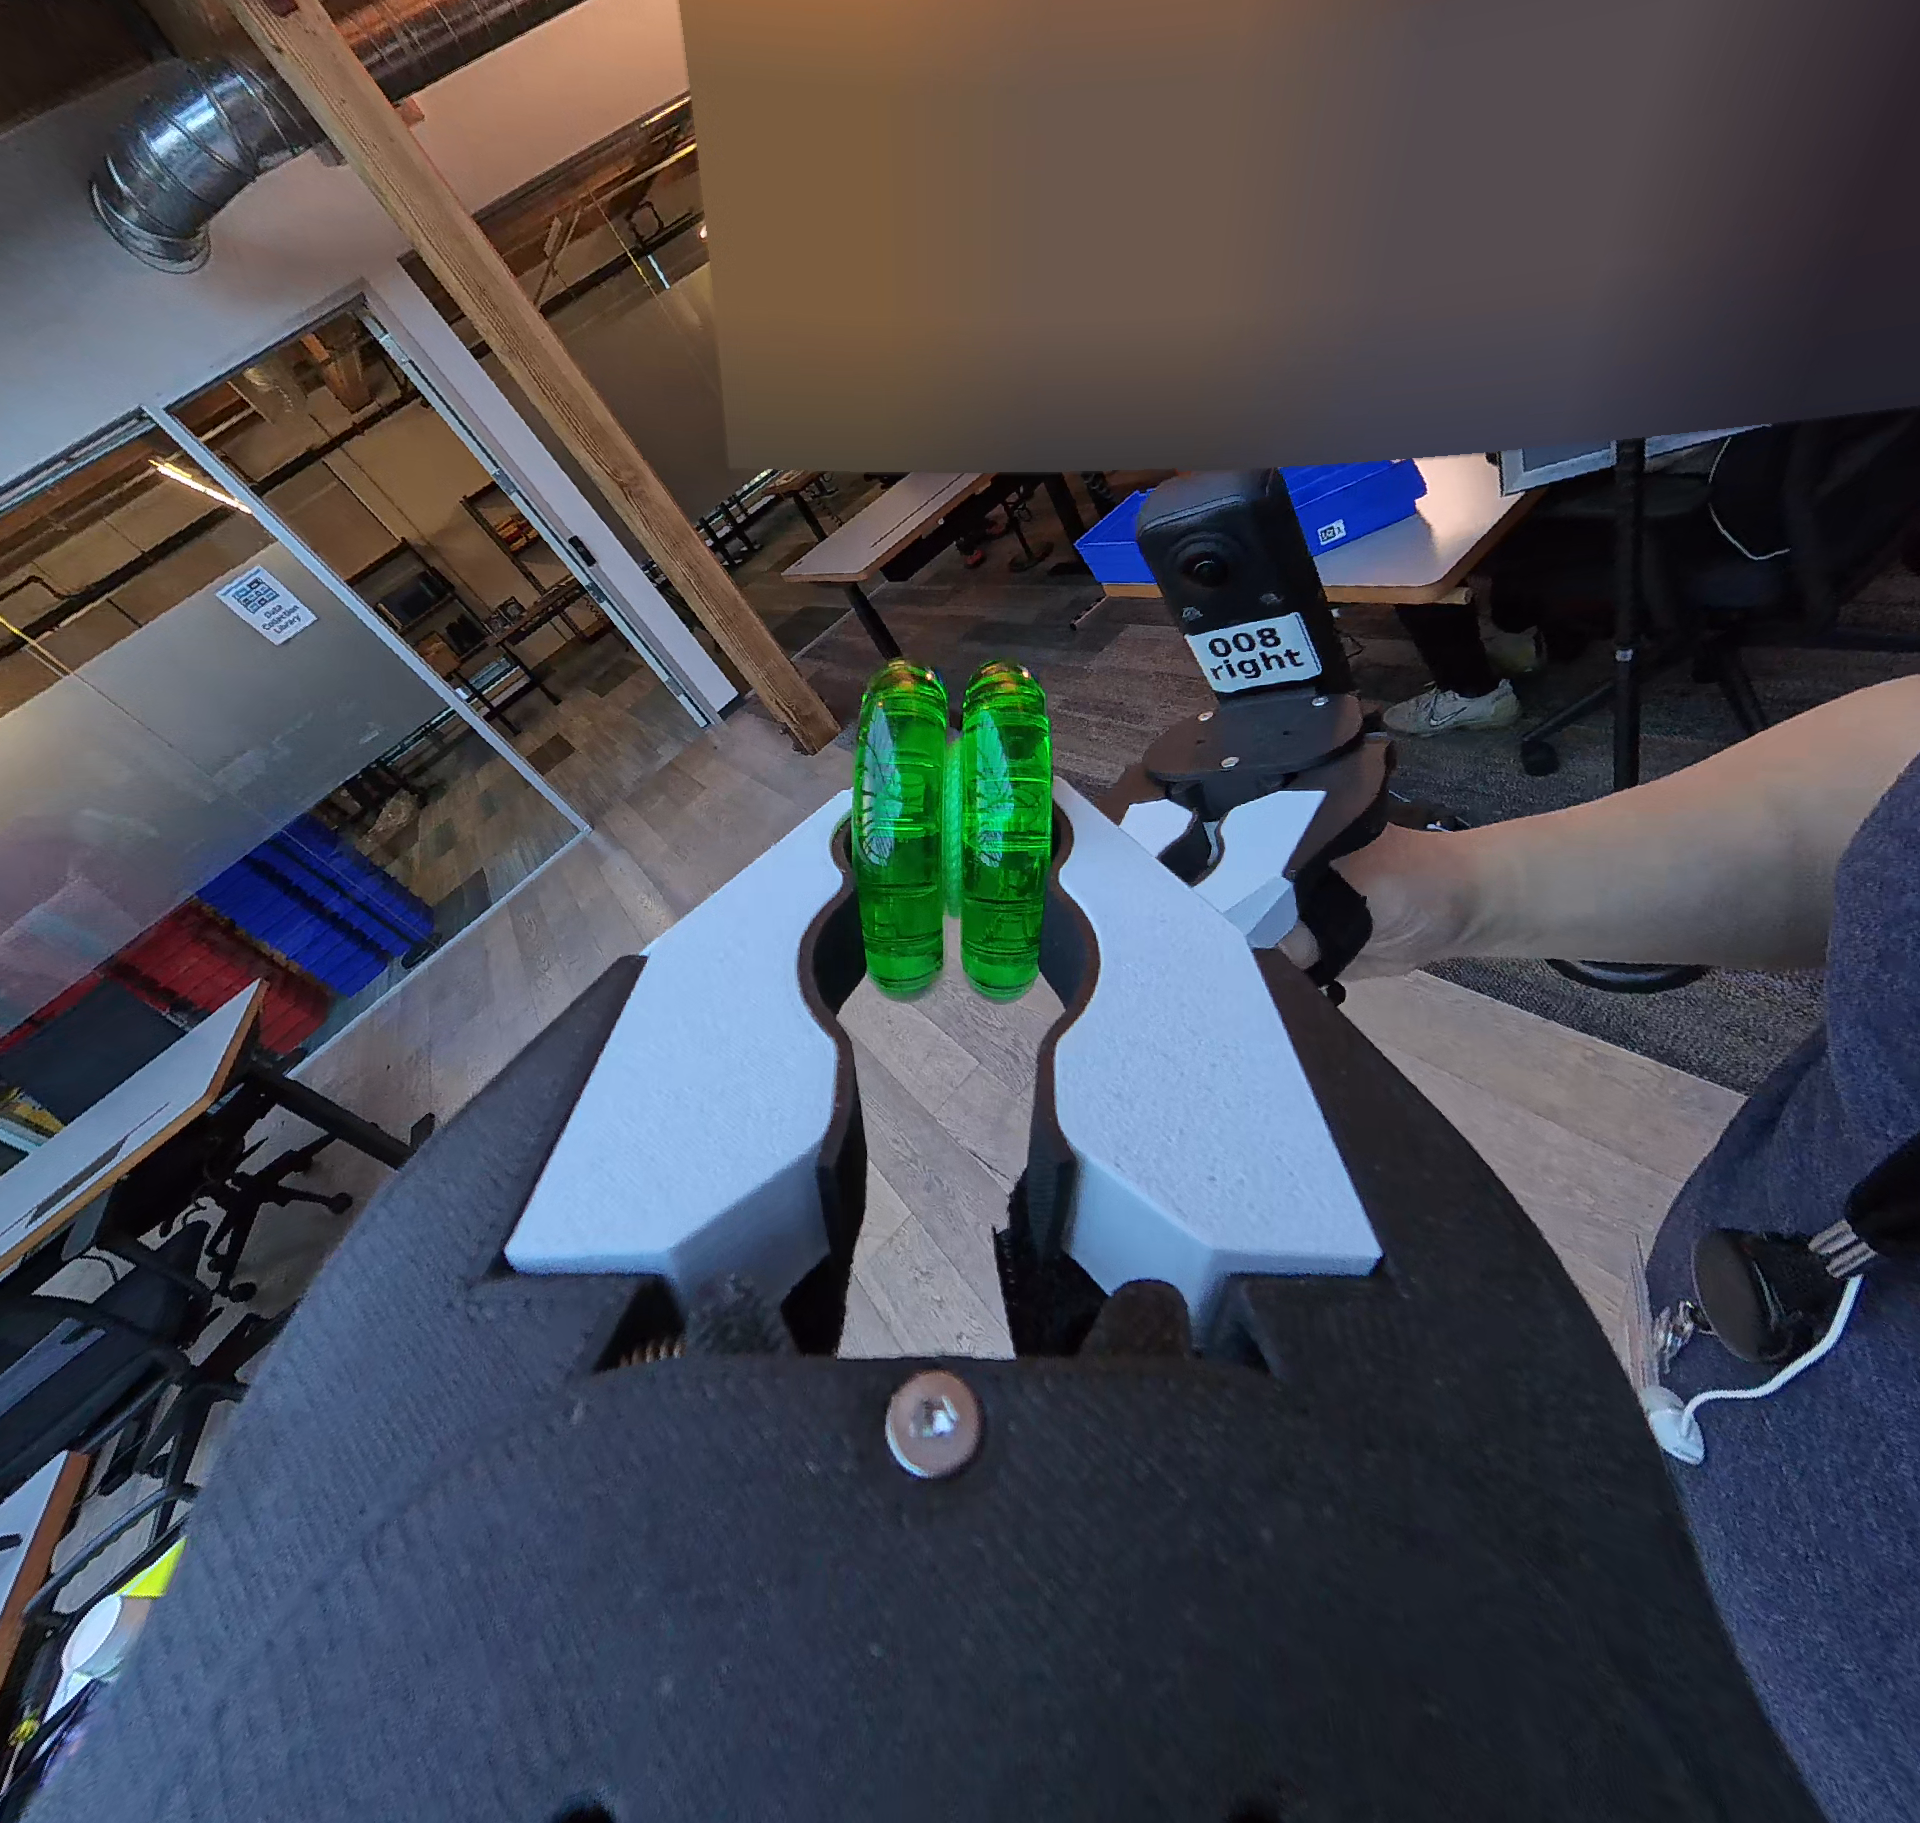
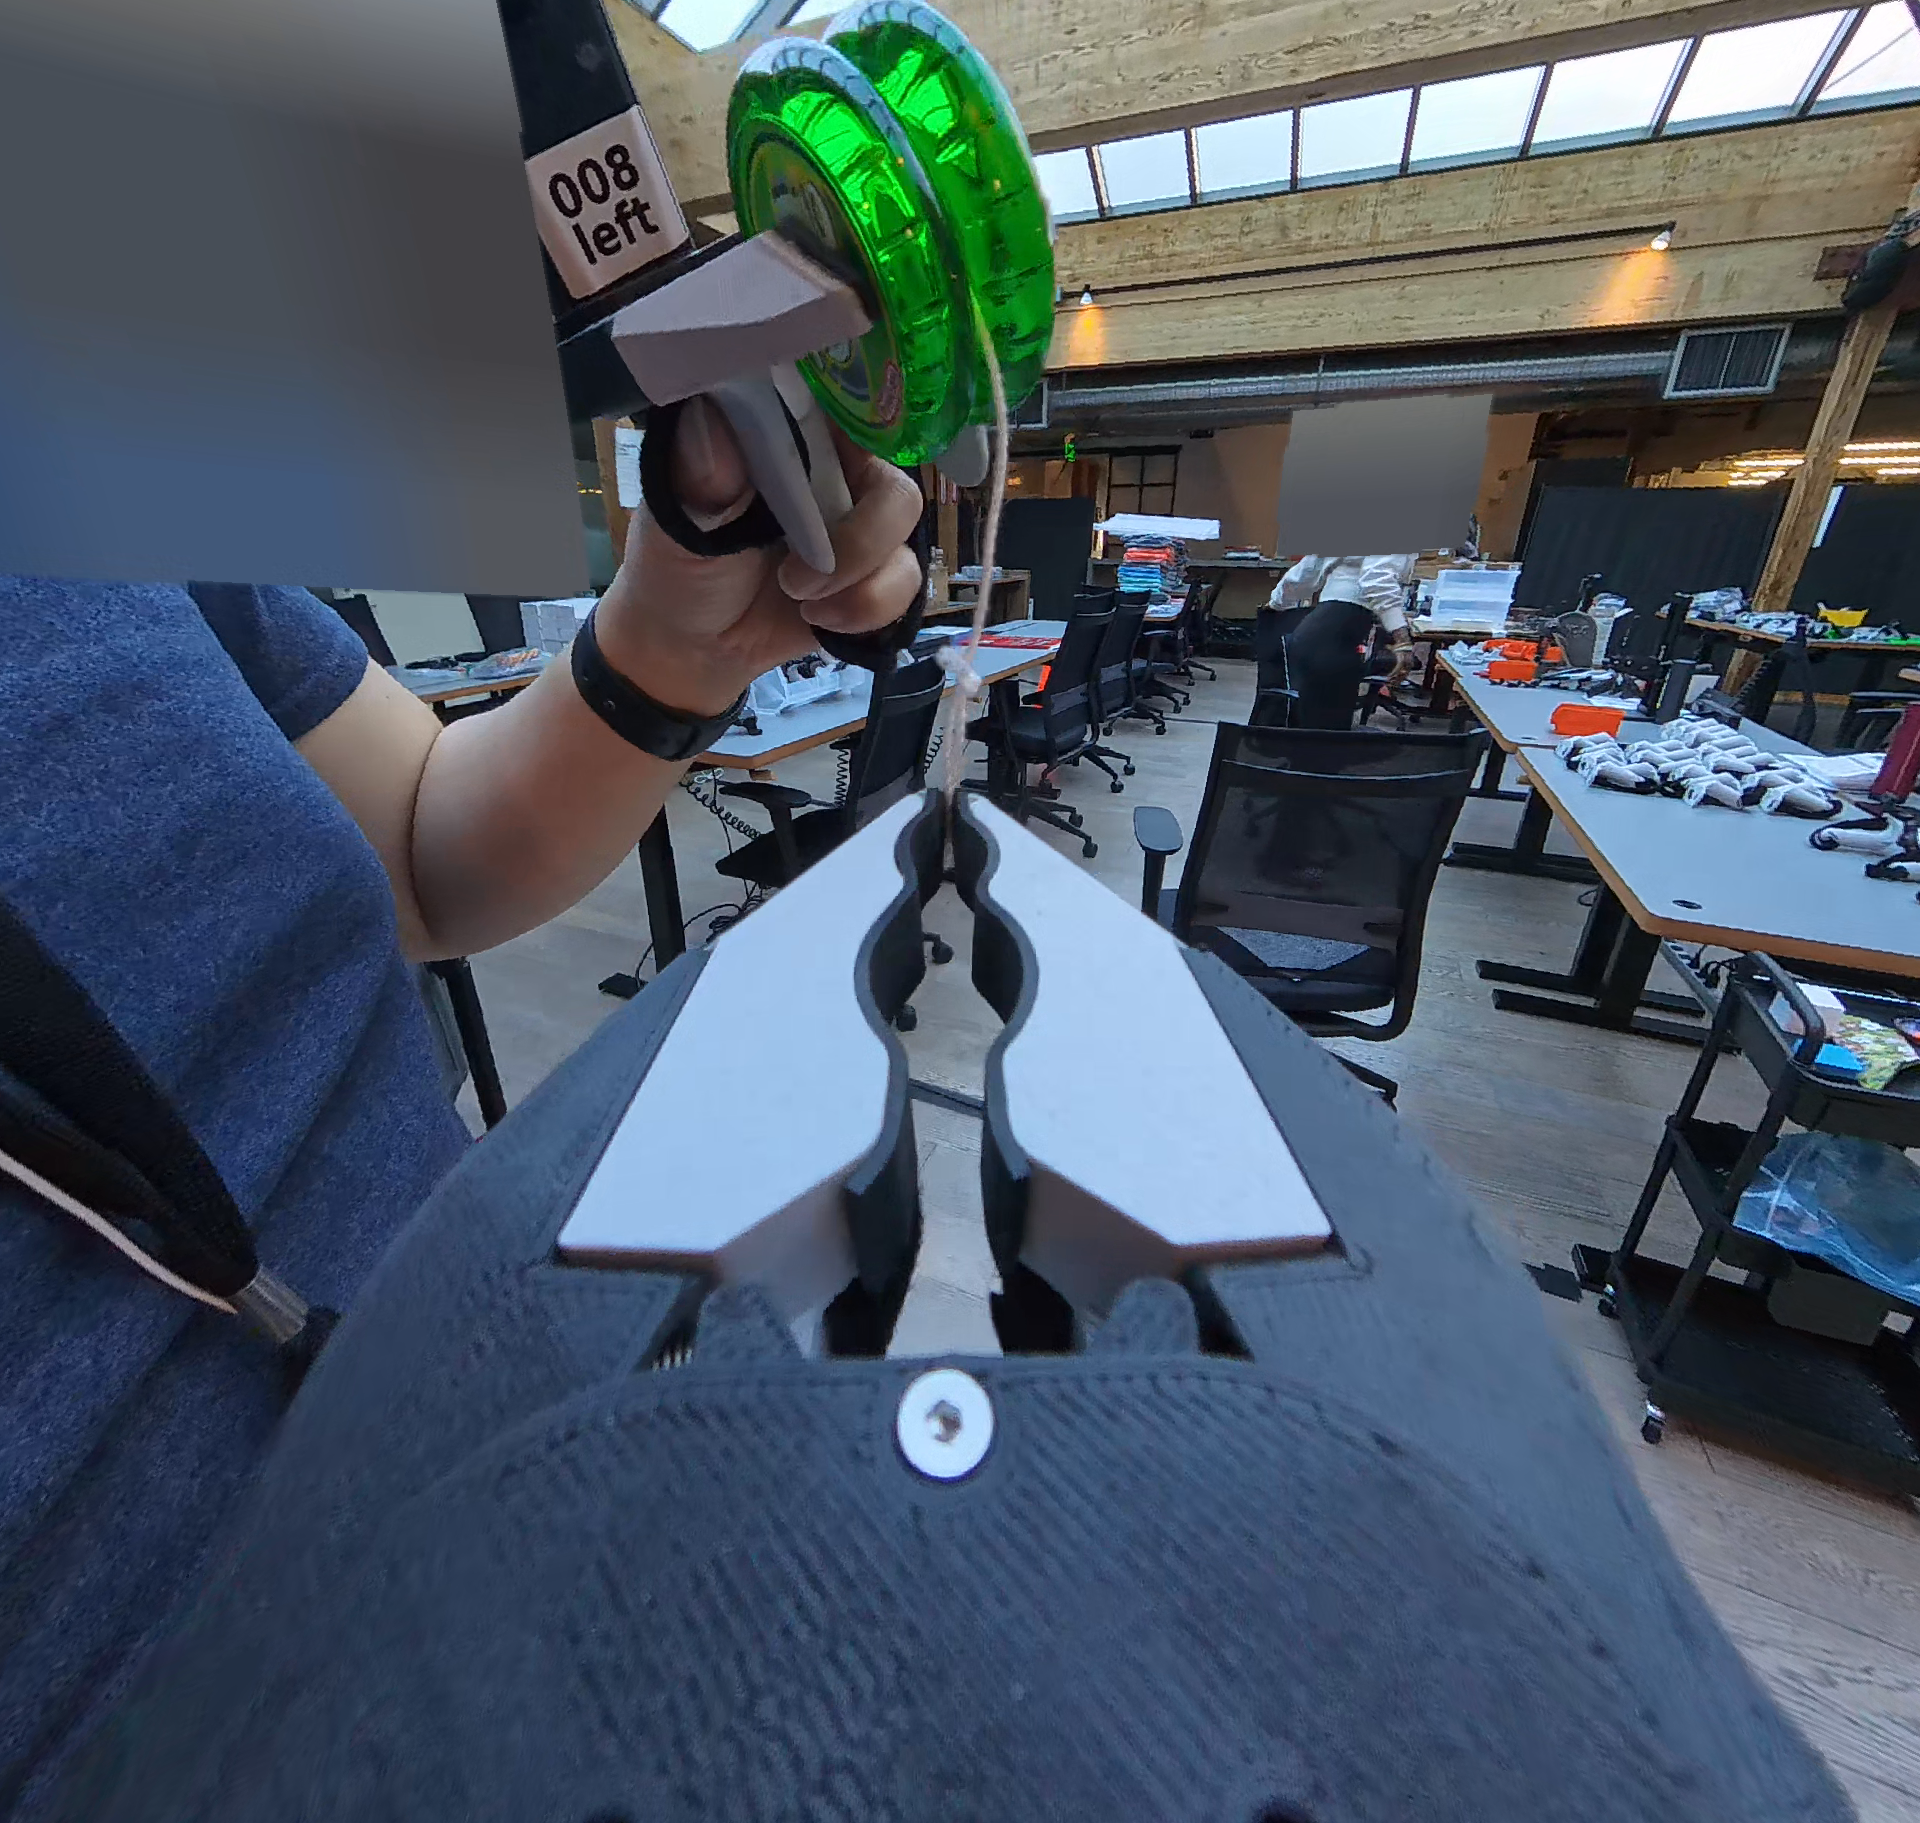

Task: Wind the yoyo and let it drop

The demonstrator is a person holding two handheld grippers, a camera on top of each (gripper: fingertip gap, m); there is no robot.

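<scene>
A clear green yoyo (image 1: 951,828) stands on edge between the white fingertips of my left gripper (image 1: 951,843), which is shut on its two flat faces. In the right wrist view the yoyo (image 2: 894,235) is held high at upper centre by the left gripper (image 2: 894,319). A pale string (image 2: 982,526) hangs from the yoyo's groove down to my right gripper (image 2: 948,823), which is shut on the string's lower end just below a knot. My right gripper also shows in the left wrist view (image 1: 1236,869), to the right of the yoyo and lower.
Both grippers are held in the air over a wood floor (image 2: 1507,1129). Office chairs (image 2: 1320,869), desks (image 2: 1683,869) with several small parts and a black cart (image 2: 1787,1181) stand to the right. A person (image 2: 1340,620) stands far back. A glass partition (image 1: 312,682) is at the left. Across from one pair of fingers to the other is roughly 8 cm.
</scene>
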